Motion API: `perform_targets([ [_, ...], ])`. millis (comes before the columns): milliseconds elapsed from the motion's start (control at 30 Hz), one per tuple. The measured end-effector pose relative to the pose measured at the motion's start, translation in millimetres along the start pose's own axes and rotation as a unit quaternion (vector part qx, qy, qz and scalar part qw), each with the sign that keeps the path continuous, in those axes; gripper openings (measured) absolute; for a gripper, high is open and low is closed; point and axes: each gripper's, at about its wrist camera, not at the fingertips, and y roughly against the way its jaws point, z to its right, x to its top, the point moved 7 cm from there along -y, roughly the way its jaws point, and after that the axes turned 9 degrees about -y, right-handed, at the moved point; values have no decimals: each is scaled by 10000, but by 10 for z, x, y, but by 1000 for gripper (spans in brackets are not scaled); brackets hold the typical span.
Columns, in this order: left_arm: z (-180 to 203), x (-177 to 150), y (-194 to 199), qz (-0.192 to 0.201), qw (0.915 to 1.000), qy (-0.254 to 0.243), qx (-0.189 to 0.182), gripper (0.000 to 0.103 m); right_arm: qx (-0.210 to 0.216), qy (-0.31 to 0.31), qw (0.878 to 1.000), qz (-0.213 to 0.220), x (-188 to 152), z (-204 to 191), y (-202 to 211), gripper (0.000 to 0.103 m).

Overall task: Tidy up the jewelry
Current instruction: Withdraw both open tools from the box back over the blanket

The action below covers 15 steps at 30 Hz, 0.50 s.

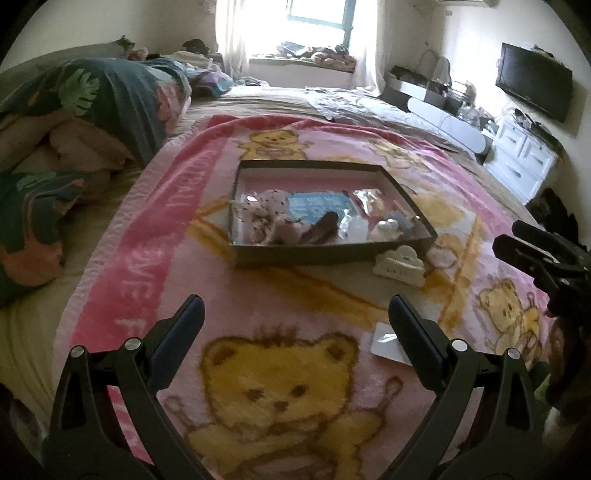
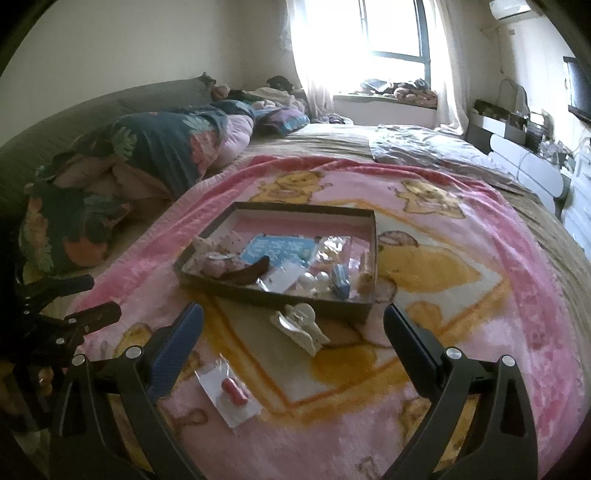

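On the pink bear blanket (image 2: 480,295), a shallow box (image 2: 258,291) held jumbled jewelry; a white hair claw (image 2: 301,326) lay just beside its near wall, a small packet (image 2: 229,393) nearer. Left gripper (image 1: 295,332) and right gripper (image 2: 293,339) hovered spread, empty.

White claw clip (image 2: 301,326) lies just outside cluttered shallow box (image 2: 280,291).

1. A home bedroom.
2. Wide bed (image 2: 332,144) fills most of both views, covered by a pink bear-print blanket (image 2: 461,295).
3. Rumpled leaf-print duvet (image 1: 110,96) heaped at the head end.
4. Curtained window (image 2: 391,33) with clothes piled on its sill.
5. Wall-mounted TV (image 1: 533,85) above a white drawer unit (image 1: 524,155).
6. Air conditioner (image 2: 511,9) high on the wall.
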Motion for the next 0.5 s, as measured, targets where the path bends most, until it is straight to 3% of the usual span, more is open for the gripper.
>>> perform_targets([
  [500, 415, -221, 6, -150, 9984, -479, -246, 93, -78, 21, 9998, -205, -338, 112, 213, 97],
])
